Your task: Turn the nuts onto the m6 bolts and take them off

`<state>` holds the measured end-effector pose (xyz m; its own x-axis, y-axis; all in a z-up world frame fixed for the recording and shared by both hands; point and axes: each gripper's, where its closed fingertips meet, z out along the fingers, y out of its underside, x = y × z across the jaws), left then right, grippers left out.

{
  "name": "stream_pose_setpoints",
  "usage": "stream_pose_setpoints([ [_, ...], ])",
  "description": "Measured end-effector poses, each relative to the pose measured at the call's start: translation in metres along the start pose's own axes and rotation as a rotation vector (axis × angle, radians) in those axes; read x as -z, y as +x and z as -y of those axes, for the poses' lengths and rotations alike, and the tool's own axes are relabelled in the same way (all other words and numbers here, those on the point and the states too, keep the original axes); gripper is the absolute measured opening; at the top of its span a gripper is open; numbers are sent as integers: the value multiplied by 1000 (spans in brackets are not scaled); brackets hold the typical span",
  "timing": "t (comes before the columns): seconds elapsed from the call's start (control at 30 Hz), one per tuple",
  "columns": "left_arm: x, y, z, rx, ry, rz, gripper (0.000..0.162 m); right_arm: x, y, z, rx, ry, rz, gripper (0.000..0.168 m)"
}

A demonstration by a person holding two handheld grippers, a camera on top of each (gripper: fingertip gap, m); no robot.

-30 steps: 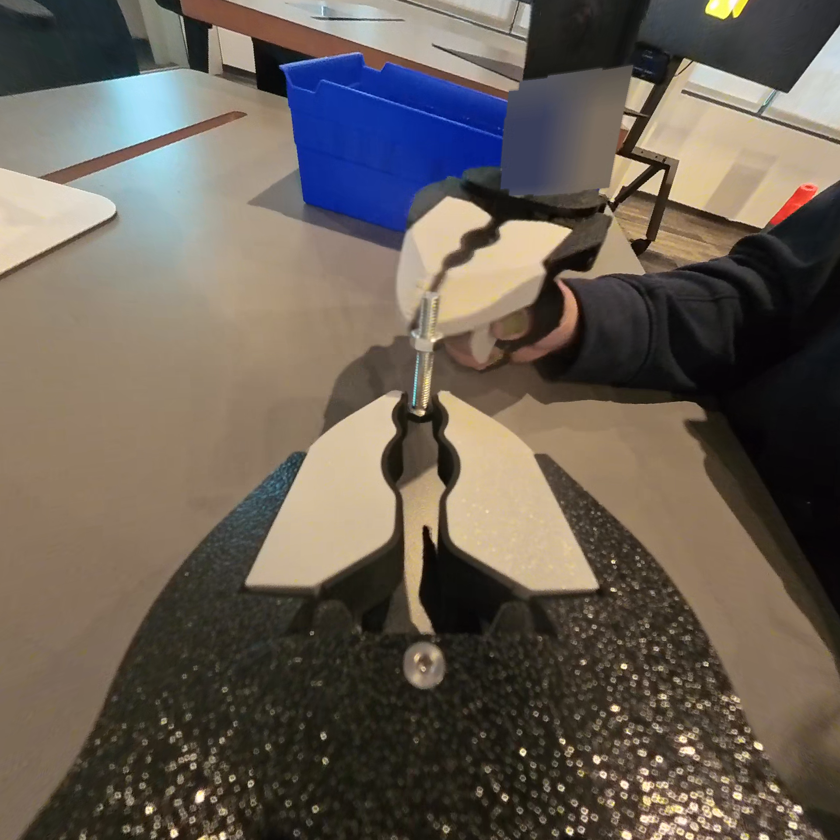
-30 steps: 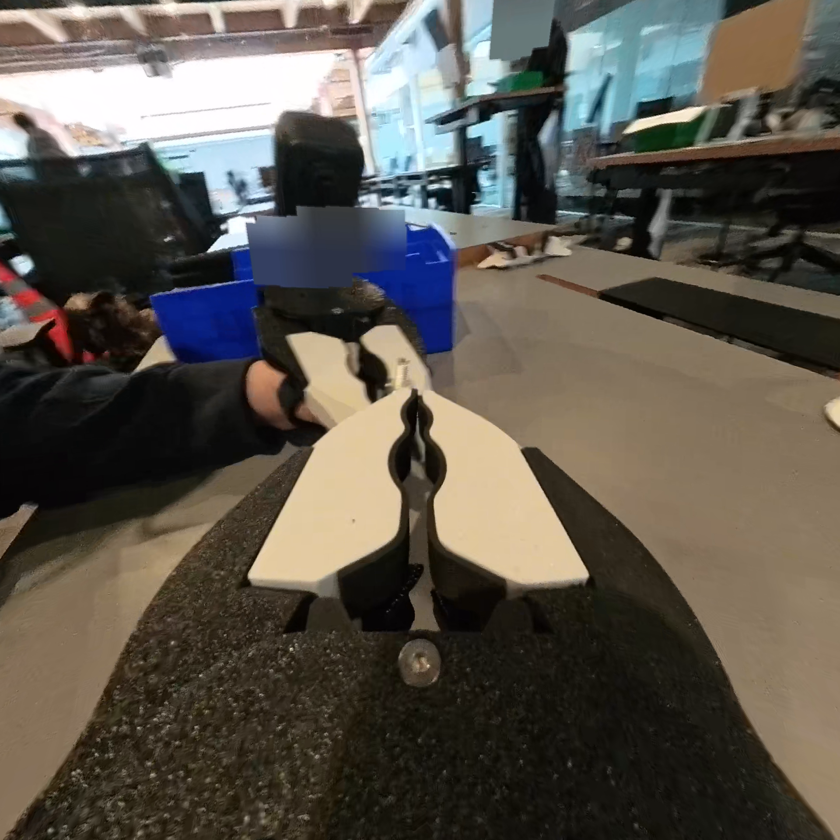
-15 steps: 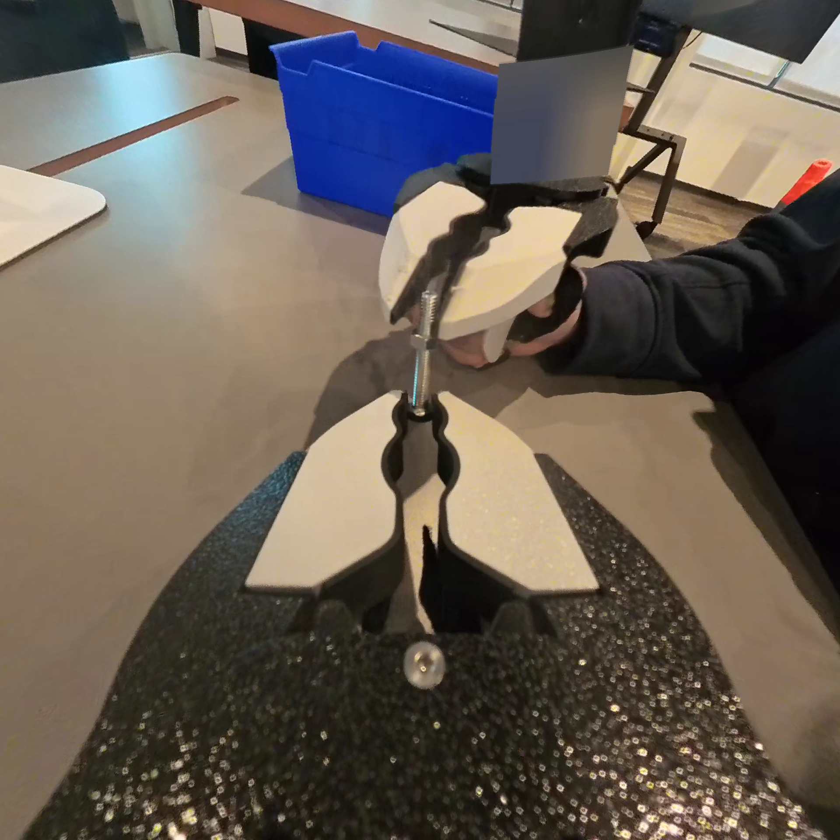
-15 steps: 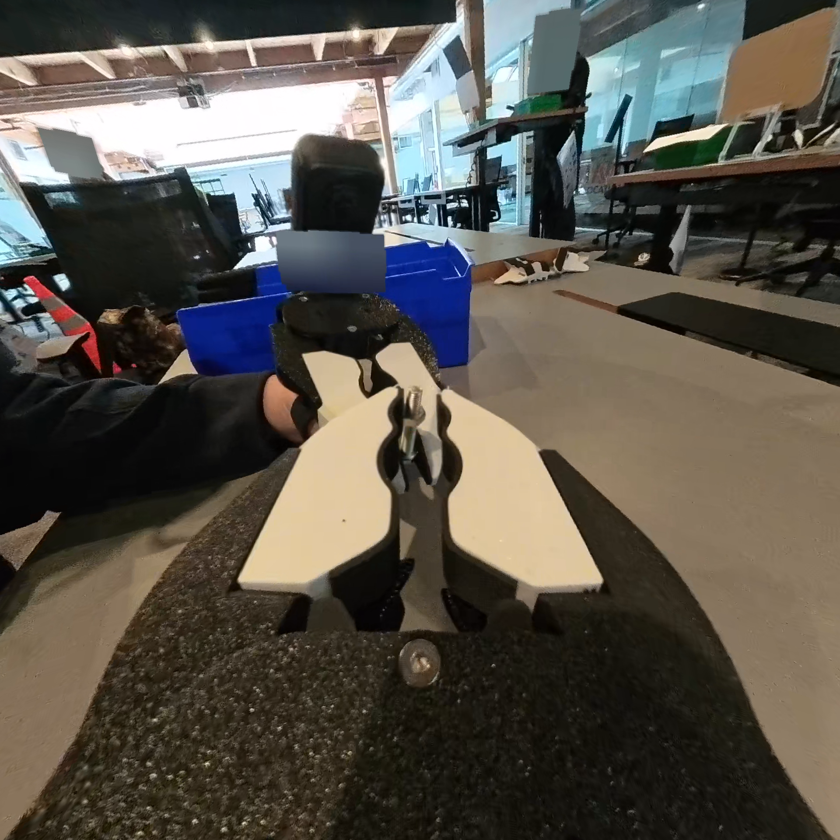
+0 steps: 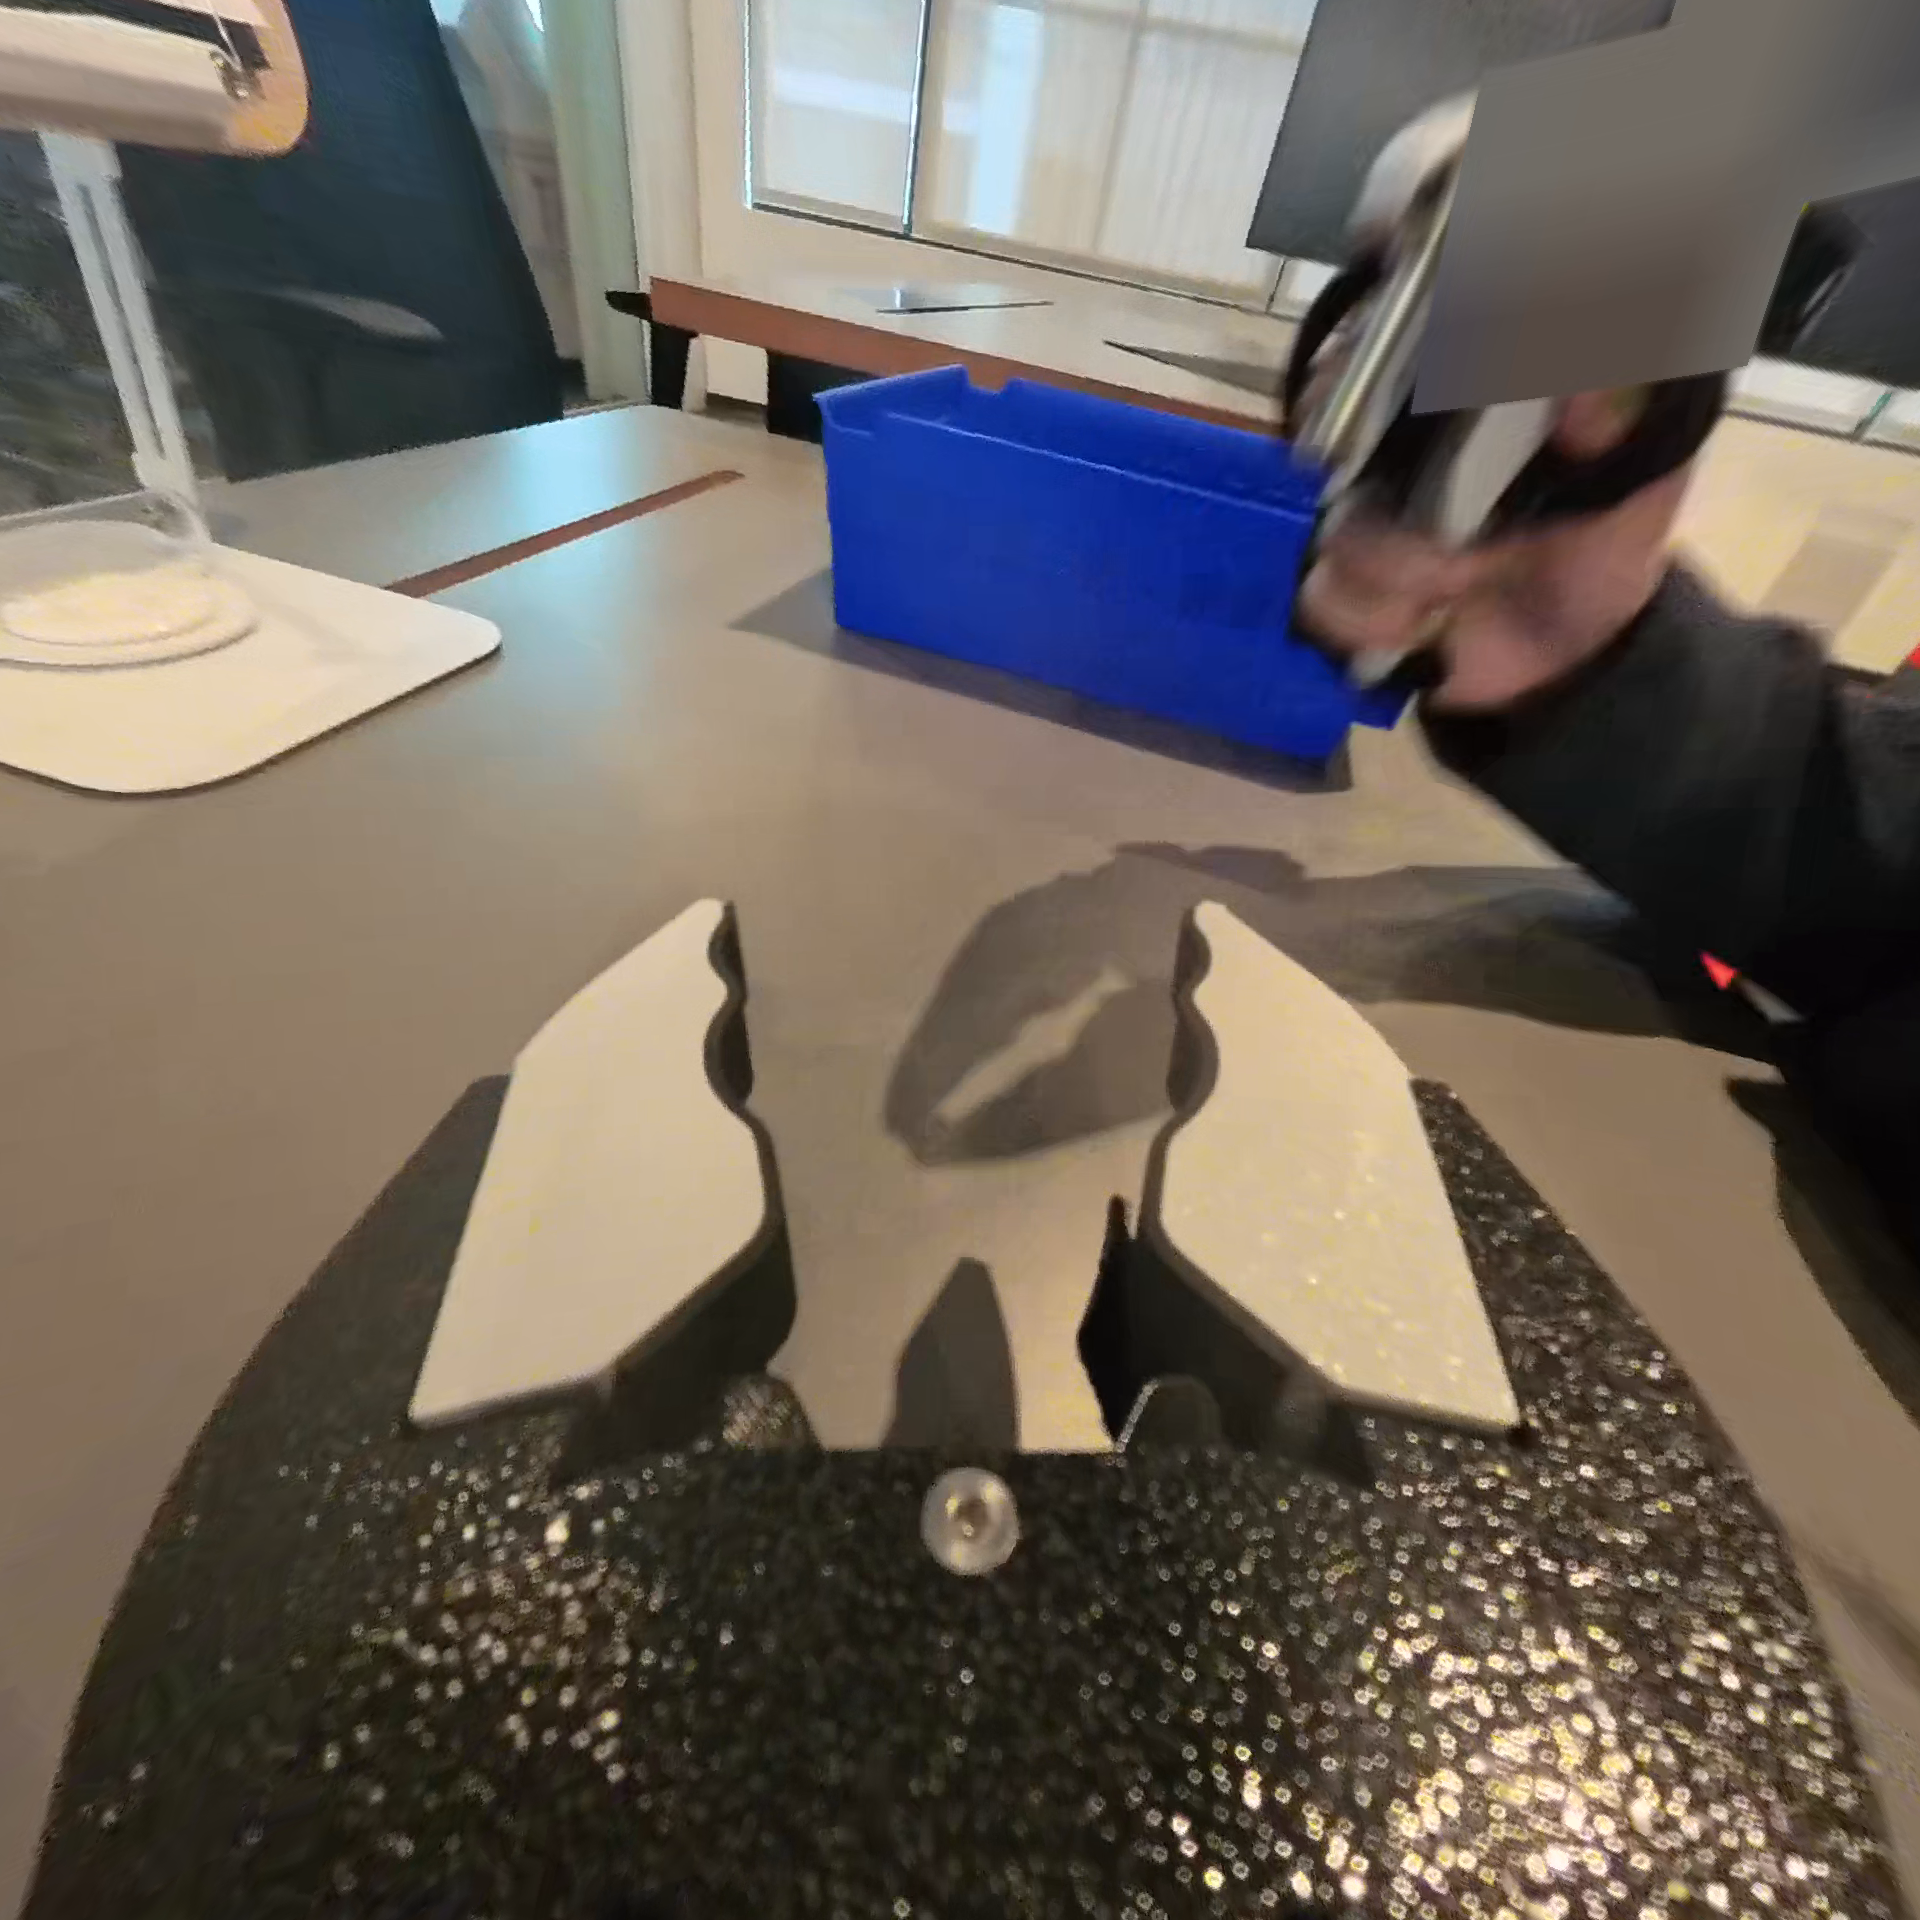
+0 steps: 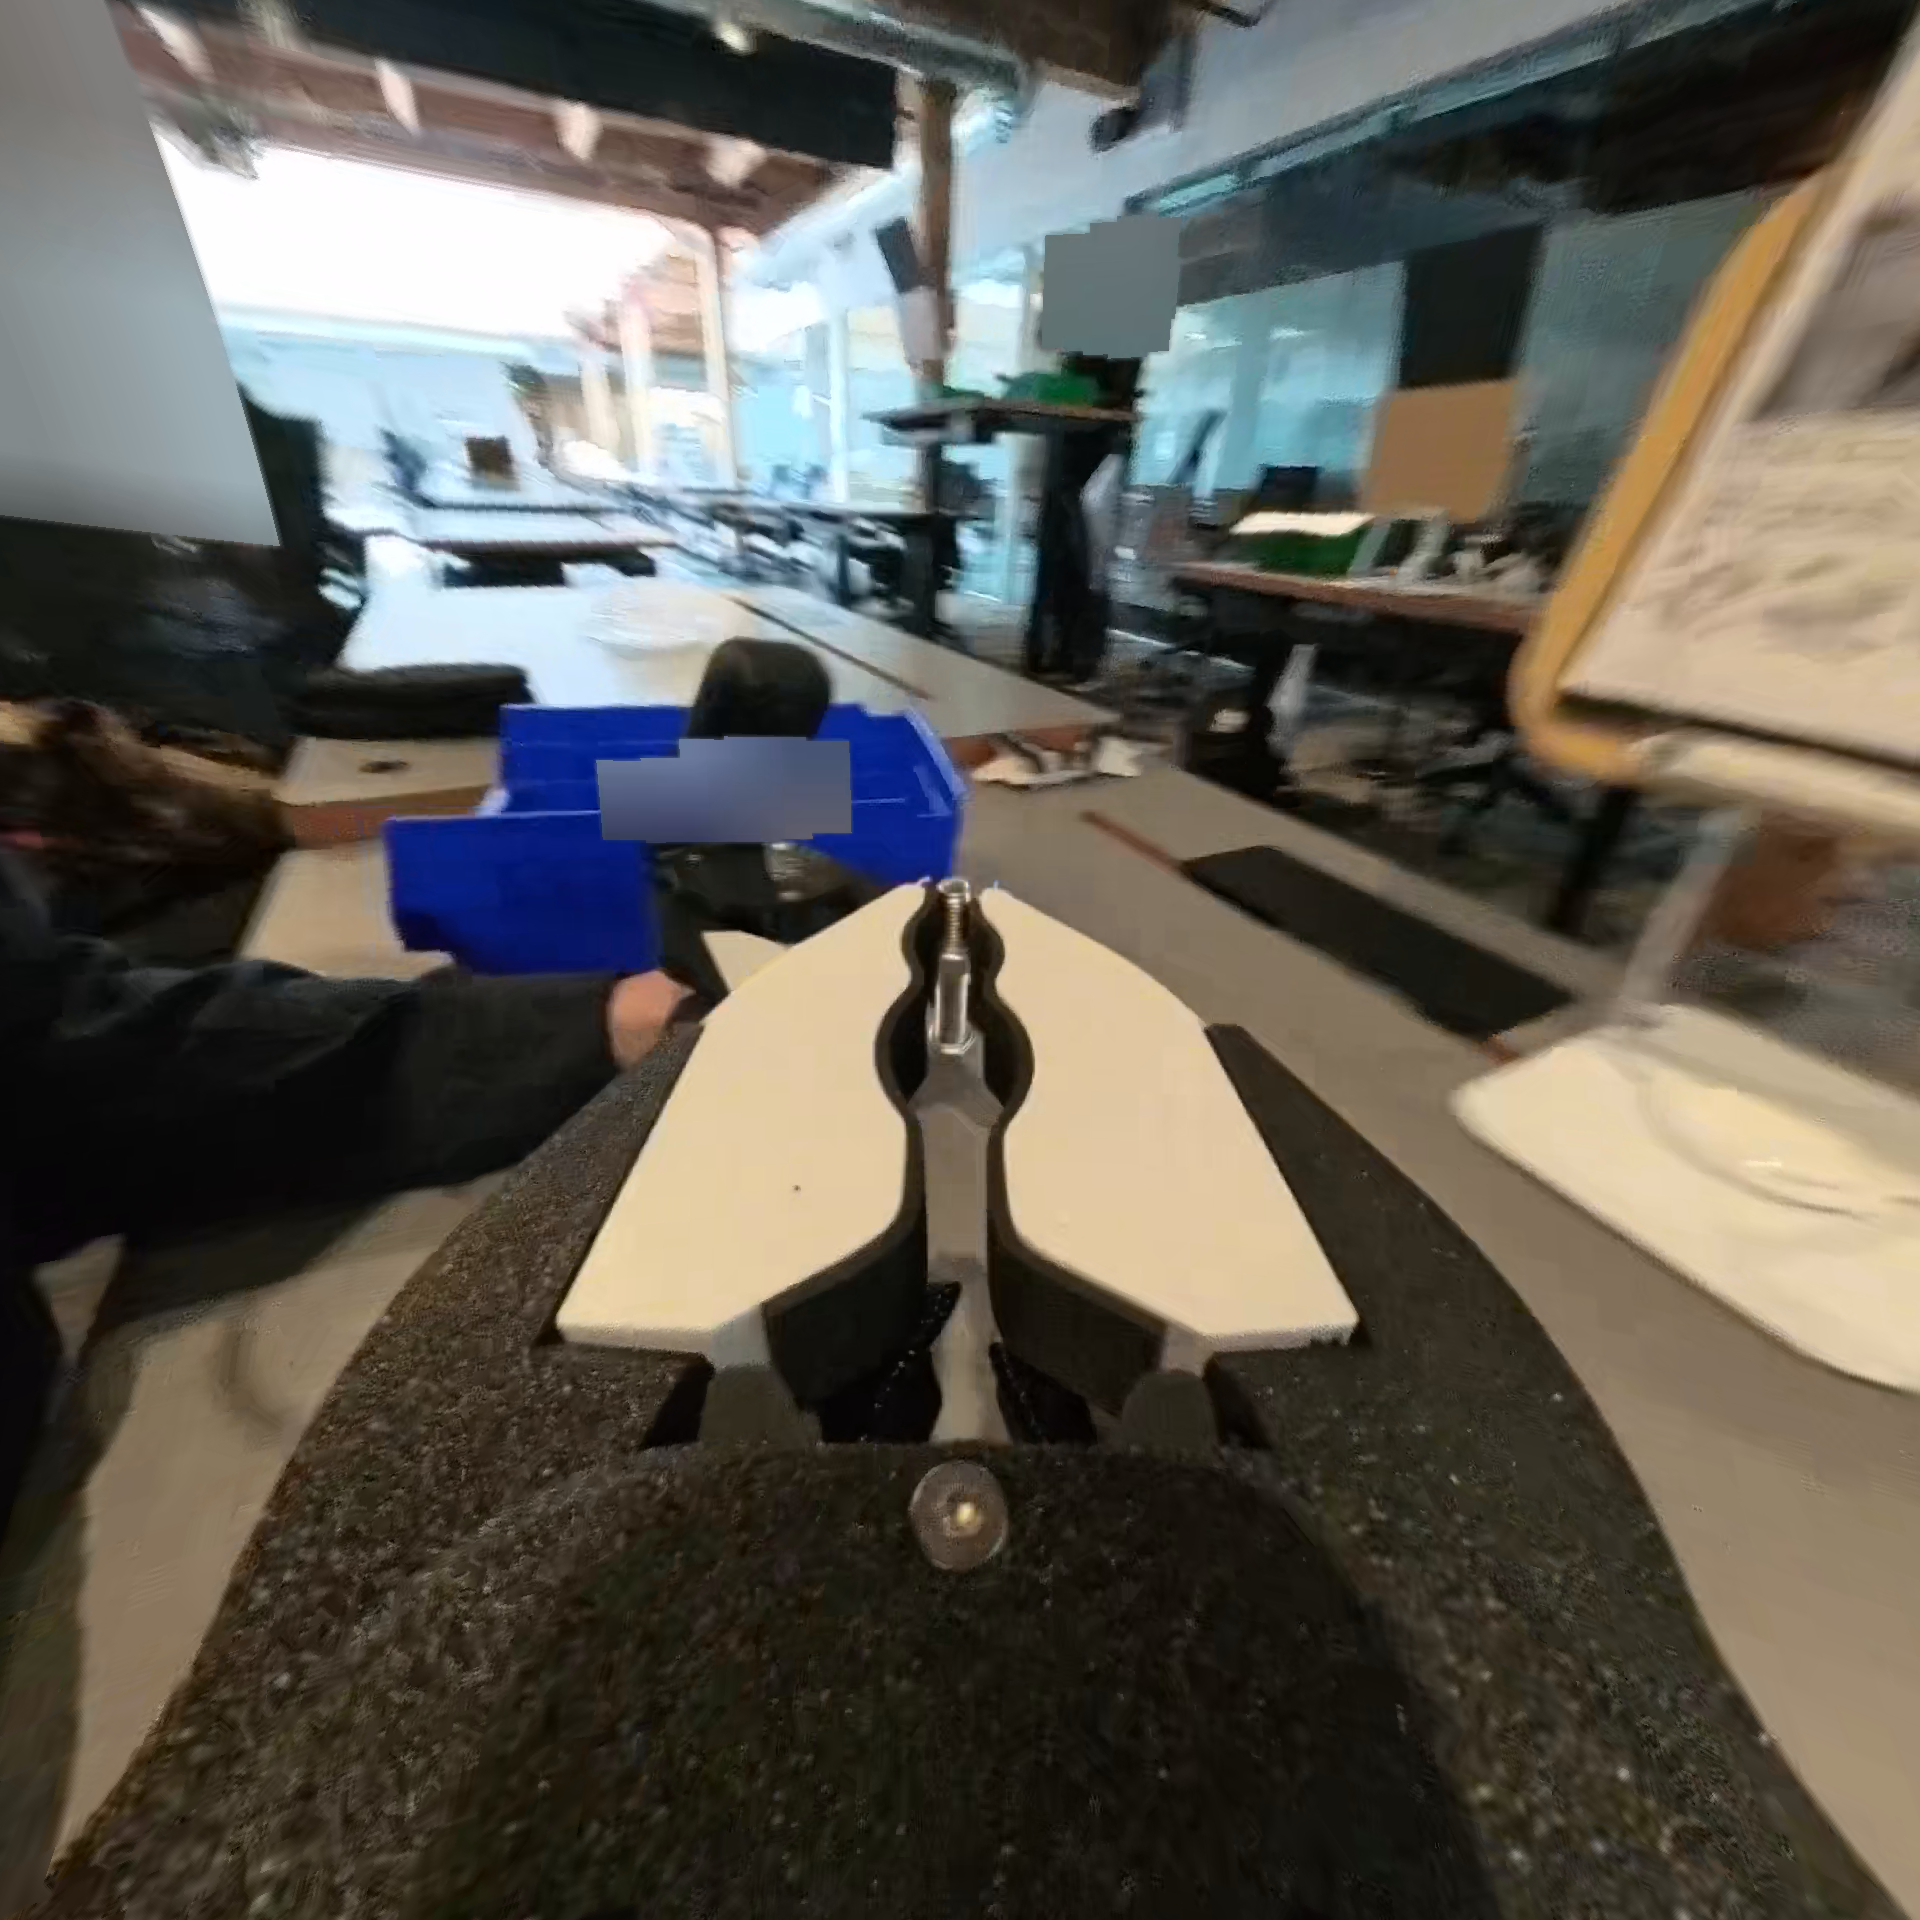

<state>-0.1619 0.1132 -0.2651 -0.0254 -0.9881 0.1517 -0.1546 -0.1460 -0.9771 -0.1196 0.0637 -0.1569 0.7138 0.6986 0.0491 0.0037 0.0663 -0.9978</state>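
Note:
My left gripper [image 5: 958, 920] is open and empty, low over the grey table [image 5: 520, 935]. My right gripper [image 6: 954, 896] is shut on a silver M6 bolt [image 6: 952, 961], which lies along the gap between its fingers with the threaded tip pointing forward. A nut [image 6: 948, 1029] sits on the bolt's shank. In the left wrist view the right gripper [image 5: 1392, 436] is a blur at the upper right, held by a hand. In the right wrist view the left gripper [image 6: 748, 904] shows partly, just beyond my fingertips.
A blue bin [image 5: 1070, 561] stands on the table behind both grippers and also shows in the right wrist view [image 6: 520, 883]. A white mat [image 5: 208, 665] bearing a clear stand lies at the left. A dark sleeve [image 5: 1714, 779] reaches in from the right. The tips of one gripper are about 12 centimetres away from the tips of the other.
The left gripper has opened and let go of the bolt. The right gripper has shut on the bolt with its nut and carried it up and away to the right.

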Motion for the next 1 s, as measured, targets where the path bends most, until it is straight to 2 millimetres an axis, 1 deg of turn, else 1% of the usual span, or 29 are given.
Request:
stream_pose_setpoints([
  [0.03,0,-1,0,-8,3,10,81,22,10,16,65,-28,-77,5],
  [0.07,0,-1,1,-14,11,18,81,47,27,28,125,-86,-184,5],
  [0.1,1,-2,3,-16,20,21,80,75,49,32,163,-192,-302,5],
  [0.13,1,-2,4,-11,29,22,79,106,74,30,174,-331,-426,5],
  [0.17,2,-3,5,-2,39,19,79,138,98,23,158,-470,-529,5],
  [0.2,2,-3,6,7,49,13,78,166,116,9,80,-612,-582,5],
  [0.23,3,-3,7,17,58,9,77,187,131,-7,-8,-721,-607,5],
  [0.3,4,-4,9,30,72,6,76,218,148,-49,-183,-932,-587,5],
  [0.33,5,-4,10,34,78,5,75,231,152,-72,-262,-1048,-577,5],
  [0.37,5,-4,10,38,84,4,75,242,152,-93,-340,-1149,-558,5],
  [0.4,6,-5,11,41,89,3,74,249,151,-110,-393,-1222,-541,5],
  [0.47,7,-5,12,43,97,6,74,259,154,-134,-449,-1312,-531,5],
  [0.57,7,-6,11,39,95,12,74,265,160,-154,-485,-1368,-538,5],
  [0.7,7,-6,11,37,88,12,74,268,164,-170,-511,-1395,-550,5],
  [0.73,7,-6,10,39,86,10,75,268,164,-171,-513,-1391,-549,7],
  [0.77,7,-7,10,41,85,11,75,268,166,-170,-501,-1382,-561,14],
  [0.8,7,-7,11,44,86,10,75,269,170,-165,-486,-1362,-587,17],
  [0.83,7,-7,11,48,87,8,75,268,172,-155,-476,-1327,-617,20],
  [0.87,7,-7,11,53,87,6,75,266,174,-140,-453,-1286,-657,21],
  [0.9,7,-7,10,58,86,5,75,261,175,-119,-400,-1232,-701,21],
  [0.93,7,-8,10,61,84,6,75,252,174,-94,-330,-1154,-740,19],
  [0.97,7,-8,10,63,81,8,75,235,168,-67,-268,-1047,-745,16],
  [1.0,7,-8,9,64,77,8,75,210,155,-40,-207,-919,-695,15],
])
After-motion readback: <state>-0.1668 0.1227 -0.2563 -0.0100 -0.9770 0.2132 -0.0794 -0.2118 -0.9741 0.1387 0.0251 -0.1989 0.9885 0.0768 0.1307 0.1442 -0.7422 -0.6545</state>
